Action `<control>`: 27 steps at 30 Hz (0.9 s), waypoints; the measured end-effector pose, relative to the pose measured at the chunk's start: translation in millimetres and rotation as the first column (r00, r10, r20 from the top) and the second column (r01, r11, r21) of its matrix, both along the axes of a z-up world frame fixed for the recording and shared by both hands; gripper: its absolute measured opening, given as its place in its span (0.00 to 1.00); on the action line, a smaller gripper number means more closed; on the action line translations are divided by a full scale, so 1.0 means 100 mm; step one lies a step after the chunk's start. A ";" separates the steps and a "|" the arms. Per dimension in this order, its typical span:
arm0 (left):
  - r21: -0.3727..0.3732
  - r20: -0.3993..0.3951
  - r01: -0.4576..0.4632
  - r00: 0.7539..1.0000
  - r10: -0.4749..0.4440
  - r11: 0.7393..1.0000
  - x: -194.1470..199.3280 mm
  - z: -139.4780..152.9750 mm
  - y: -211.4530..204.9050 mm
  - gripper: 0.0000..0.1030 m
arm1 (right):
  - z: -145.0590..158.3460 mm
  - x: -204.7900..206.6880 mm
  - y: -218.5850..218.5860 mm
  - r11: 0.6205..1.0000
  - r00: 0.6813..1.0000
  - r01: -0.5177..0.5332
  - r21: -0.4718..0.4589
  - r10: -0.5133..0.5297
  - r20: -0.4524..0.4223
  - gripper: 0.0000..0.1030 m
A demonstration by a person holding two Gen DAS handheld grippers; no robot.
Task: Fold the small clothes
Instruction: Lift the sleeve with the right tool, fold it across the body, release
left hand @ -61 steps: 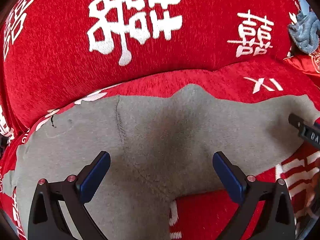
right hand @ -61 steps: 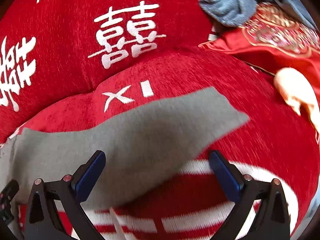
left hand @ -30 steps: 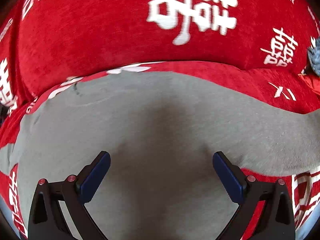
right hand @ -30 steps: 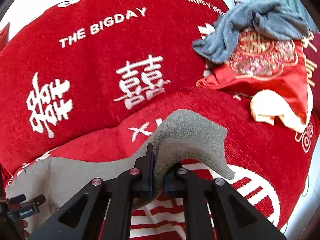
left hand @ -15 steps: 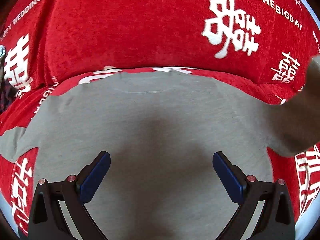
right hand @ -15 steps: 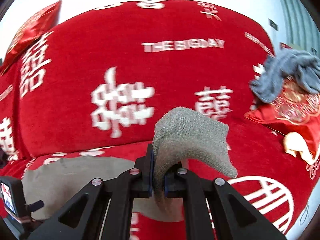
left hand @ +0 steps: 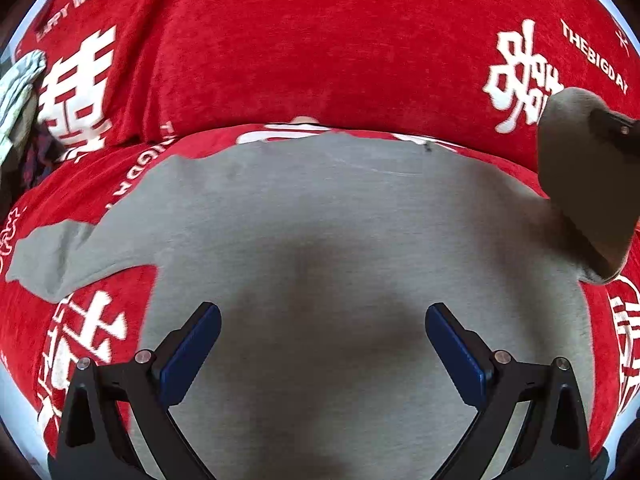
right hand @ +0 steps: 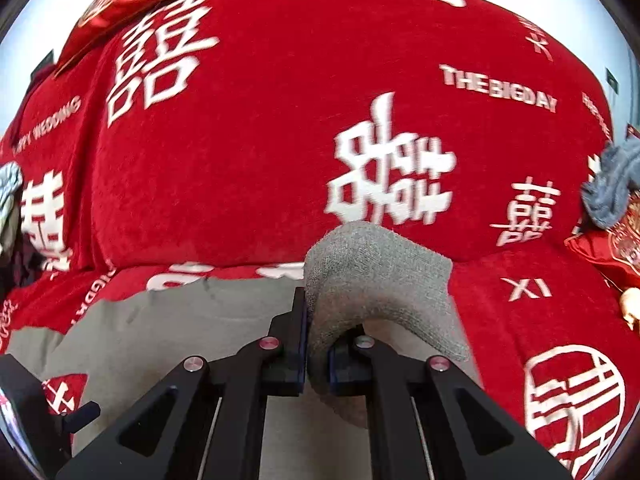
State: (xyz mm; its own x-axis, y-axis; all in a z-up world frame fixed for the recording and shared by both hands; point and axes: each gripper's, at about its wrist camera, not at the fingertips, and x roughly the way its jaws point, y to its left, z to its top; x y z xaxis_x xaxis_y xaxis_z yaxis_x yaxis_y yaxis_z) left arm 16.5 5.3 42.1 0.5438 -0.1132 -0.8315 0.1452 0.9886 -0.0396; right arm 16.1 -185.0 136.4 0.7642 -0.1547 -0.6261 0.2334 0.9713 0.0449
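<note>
While right gripper (right hand: 316,354) clamps raised sleeve (right hand: 384,276), grey top (left hand: 320,248) lies flat; left gripper (left hand: 322,340) fingers apart.

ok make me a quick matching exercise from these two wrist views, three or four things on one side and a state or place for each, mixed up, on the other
Things:
1. left gripper
2. right gripper
3. grey shirt
4. blue-grey cloth

States or places:
A. bunched up at the far right of the sofa
B. shut on a sleeve
C. spread flat on the red cover
D. open, holding nothing

Pairs: 1-D, 2-B, 3-C, 4-A
</note>
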 end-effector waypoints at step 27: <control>-0.096 -0.021 -0.146 0.989 0.144 0.985 -0.05 -0.09 1.06 1.00 | -1.01 0.64 1.44 0.963 0.964 -0.194 -0.188 0.152 -0.220 0.08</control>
